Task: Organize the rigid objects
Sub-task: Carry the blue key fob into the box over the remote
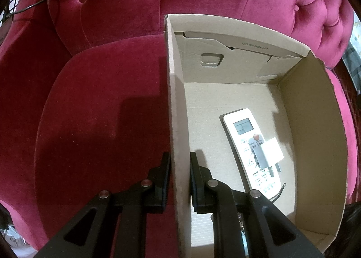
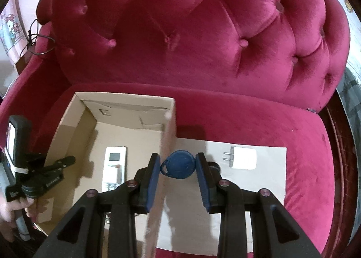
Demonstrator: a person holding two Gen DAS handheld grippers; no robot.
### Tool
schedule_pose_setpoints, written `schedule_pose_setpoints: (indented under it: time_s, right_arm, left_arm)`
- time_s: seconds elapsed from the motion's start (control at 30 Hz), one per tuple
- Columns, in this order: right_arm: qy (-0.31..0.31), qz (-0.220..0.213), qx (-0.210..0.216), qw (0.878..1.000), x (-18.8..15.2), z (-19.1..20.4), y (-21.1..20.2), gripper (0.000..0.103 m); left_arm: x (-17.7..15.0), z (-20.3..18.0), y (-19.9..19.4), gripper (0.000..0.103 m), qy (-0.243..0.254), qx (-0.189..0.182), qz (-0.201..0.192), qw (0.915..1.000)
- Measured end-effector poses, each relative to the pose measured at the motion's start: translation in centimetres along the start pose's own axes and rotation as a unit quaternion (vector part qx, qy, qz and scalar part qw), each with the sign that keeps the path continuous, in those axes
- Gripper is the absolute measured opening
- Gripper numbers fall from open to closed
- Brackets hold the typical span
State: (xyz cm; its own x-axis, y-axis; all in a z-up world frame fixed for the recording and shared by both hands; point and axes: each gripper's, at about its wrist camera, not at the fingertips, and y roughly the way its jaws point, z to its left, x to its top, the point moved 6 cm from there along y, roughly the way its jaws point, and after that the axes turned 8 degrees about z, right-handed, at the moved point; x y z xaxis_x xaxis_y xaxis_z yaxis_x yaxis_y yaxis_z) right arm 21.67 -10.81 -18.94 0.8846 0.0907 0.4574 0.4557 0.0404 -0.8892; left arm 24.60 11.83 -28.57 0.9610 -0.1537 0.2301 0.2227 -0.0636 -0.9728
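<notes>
An open cardboard box [image 1: 311, 109] sits on a red velvet sofa. A white remote control [image 1: 248, 143] lies on its floor, with a small white card and grey piece [image 1: 268, 152] on top. My left gripper [image 1: 179, 167] is shut on the box's left wall [image 1: 177, 122], one finger outside and one inside. In the right wrist view my right gripper [image 2: 178, 165] is shut on a blue key fob [image 2: 180, 164] and holds it above the box's right wall [image 2: 168, 136]. The box [image 2: 65, 136] and remote [image 2: 114, 163] show at left there.
A white plug adapter [image 2: 242, 158] lies on a sheet of white paper [image 2: 266, 190] on the seat, right of the box. The tufted sofa back [image 2: 203, 32] rises behind. The left gripper's body [image 2: 29, 174] shows at the left edge. A wire loop [image 1: 36, 1] hangs at far left.
</notes>
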Motion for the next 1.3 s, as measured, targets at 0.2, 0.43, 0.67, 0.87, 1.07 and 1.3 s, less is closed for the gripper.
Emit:
schedule_pose_setpoints:
  time_s: [0.2,0.43,0.67,0.87,1.07,1.3]
  right_arm:
    - [-0.013,-0.005,0.018,1.000,0.7,2.6,0.0,0.034]
    - [-0.028,0.003,0.037,0.999,0.7,5.5,1.1,0.034]
    - [-0.038,0.016,0.058,0.997,0.4,8.2,2.6,0.034]
    - [-0.042,0.031,0.065,0.997,0.0,9.8,4.2,0.034]
    - [-0.037,0.050,0.071,0.996,-0.6,10.7,6.0,0.034]
    - [-0.030,0.072,0.070,0.995,-1.4,11.1,8.3,0.034]
  left_arm:
    - [-0.1,0.0,0.2,0.016,-0.001,-0.001,0.000,1.0000]
    - [-0.1,0.0,0.2,0.016,-0.001,-0.001,0.000,1.0000]
    - [0.0,0.1,0.3,0.016,-0.001,-0.002,0.000,1.0000]
    - [0.0,0.1,0.3,0.016,-0.001,-0.002,0.000,1.0000]
    - [-0.1,0.1,0.3,0.017,-0.001,-0.002,0.000,1.0000]
    - [0.0,0.1,0.3,0.017,-0.001,-0.002,0.001,1.0000]
